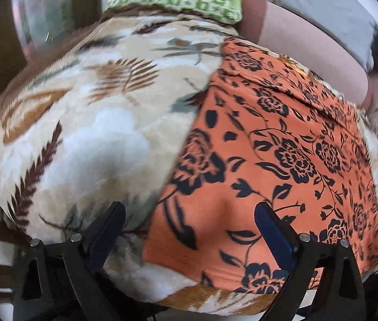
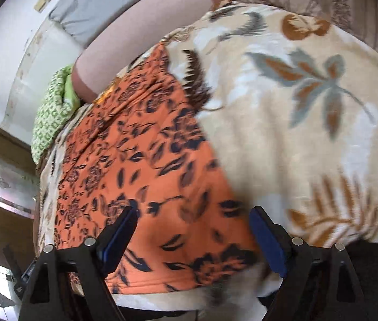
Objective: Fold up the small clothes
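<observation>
Your left gripper [image 1: 189, 222] and right gripper [image 2: 193, 224] stand spread, holding nothing. The orange floral garment [image 1: 269, 147] lies flat on the blanket [image 1: 82, 133]. Folding looks unfinished.

The left tool [image 1: 189, 227] hangs over the orange cloth's [image 1: 269, 147] near-left edge, jaws spread wide; the right tool [image 2: 191, 230] likewise gapes over its near-right corner.

The near hem of the orange floral garment [image 1: 269, 160] passes behind the left gripper [image 1: 189, 227] fingers, and the whole view is smeared by motion. In the right wrist view its print blurs near the right gripper [image 2: 191, 230]. The green patterned cloth [image 2: 52, 112] seems partly tucked behind the blanket [image 2: 309, 133].
</observation>
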The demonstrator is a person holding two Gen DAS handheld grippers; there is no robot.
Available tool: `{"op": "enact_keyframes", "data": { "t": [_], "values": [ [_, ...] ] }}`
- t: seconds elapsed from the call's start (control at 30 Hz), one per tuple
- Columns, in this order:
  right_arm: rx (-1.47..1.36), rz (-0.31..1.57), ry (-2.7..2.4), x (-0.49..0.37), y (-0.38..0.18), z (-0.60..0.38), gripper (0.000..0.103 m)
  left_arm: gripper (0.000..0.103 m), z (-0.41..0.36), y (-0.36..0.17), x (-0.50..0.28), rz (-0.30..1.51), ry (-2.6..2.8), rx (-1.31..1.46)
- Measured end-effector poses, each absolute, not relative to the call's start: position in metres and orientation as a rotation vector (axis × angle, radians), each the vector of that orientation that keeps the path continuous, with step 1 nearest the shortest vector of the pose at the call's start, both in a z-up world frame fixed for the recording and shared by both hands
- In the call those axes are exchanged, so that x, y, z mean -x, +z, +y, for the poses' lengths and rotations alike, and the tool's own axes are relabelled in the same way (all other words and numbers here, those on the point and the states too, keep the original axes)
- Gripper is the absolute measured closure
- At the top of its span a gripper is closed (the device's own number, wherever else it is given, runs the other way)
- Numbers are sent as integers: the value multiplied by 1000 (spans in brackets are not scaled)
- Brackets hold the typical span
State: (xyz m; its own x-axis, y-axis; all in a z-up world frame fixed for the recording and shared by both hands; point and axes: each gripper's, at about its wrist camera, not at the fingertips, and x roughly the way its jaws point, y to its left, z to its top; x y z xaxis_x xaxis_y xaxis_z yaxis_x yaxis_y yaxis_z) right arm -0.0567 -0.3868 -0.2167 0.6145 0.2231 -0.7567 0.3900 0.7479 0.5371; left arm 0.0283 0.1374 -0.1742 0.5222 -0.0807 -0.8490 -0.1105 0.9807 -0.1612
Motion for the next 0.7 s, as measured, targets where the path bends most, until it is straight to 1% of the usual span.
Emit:
{"op": "enact_keyframes", "data": {
  "t": [0.17,0.2,0.23,0.27,0.3,0.33,0.37,0.4,0.43,0.5,0.63,0.7],
  "values": [
    [-819,965,-36,59,-230,-398,15,6,154,-191,-21,1079,-12,367],
    [-831,980,-32,56,-234,-395,18,6,156,-193,-19,1087,-13,392],
    [-833,989,-19,54,-235,-391,27,6,158,-193,-17,1089,-21,404],
    [-820,1001,-16,53,-236,-388,32,7,159,-193,-16,1086,-38,420],
    [-800,1013,-25,53,-235,-386,37,10,162,-193,-16,1087,-61,443],
    [-797,1008,-21,55,-234,-386,44,22,164,-192,-16,1088,-77,463],
    [-805,996,2,56,-231,-385,53,41,166,-192,-15,1091,-99,491],
    [-805,984,15,57,-226,-384,65,49,169,-192,-15,1098,-108,509],
    [-788,968,14,59,-220,-382,65,52,173,-193,-15,1105,-107,527],
    [-761,950,24,57,-212,-378,65,52,180,-195,-17,1105,-123,571],
    [-784,1054,5,40,-240,-382,63,51,179,-198,-19,1116,-127,578],
    [-805,1031,40,42,-241,-382,64,51,173,-195,-19,1123,-139,518]
  ]
}}
